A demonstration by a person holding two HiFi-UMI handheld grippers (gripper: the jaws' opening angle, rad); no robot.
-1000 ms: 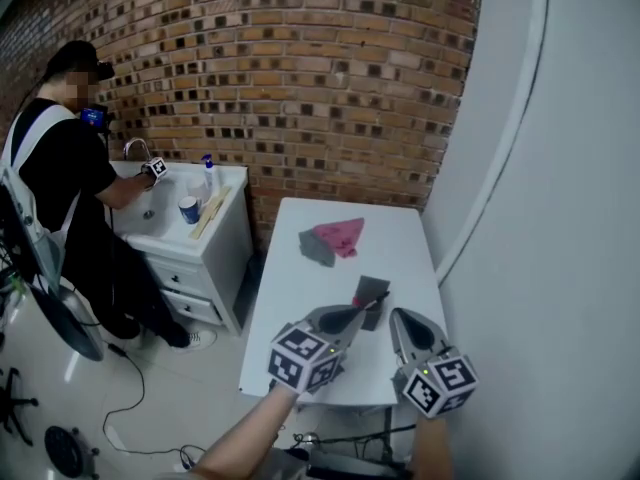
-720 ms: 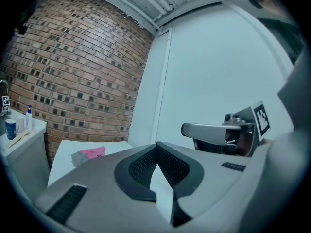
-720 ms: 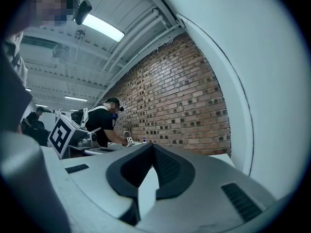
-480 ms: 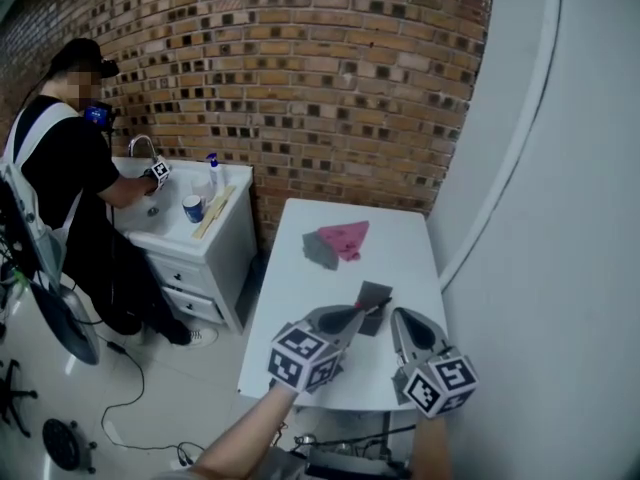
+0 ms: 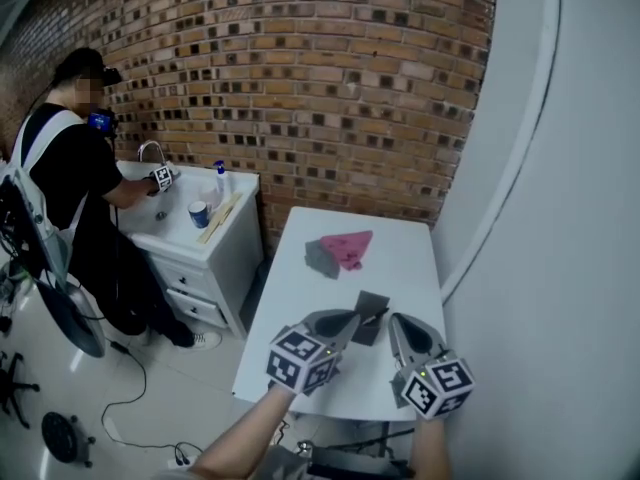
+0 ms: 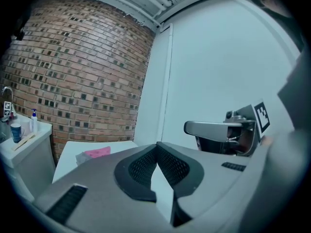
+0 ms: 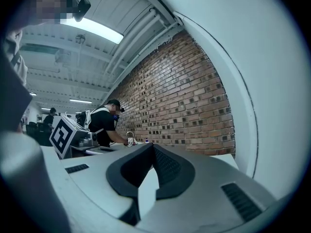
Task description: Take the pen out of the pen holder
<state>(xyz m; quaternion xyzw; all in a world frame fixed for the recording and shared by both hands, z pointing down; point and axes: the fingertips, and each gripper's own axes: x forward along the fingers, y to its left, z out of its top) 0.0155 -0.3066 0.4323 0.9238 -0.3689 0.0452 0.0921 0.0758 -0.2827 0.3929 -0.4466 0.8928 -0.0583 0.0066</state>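
Since a second ago the pen holder (image 5: pixel 372 317) has slid closer to both grippers in the head view, so they're closing in. It's a dark block, mid-tabletop towards the near edge. A thin dark sliver that could be the pen (image 5: pixel 379 314) slants off its top, up and to the right; too small to call.

The left gripper (image 5: pixel 351 321) is nearer, tip overlapping the holder's near-left side, though contact can't be judged. The right gripper (image 5: pixel 396 321) sits just beside its right edge. Both sets of fingers are pressed together, nothing between them; one must spread before any pinch.

Open tabletop (image 5: pixel 405 258) lies beyond, cloths (image 5: pixel 340 250) well apart. The white wall (image 5: pixel 560 268) crowds the right side.
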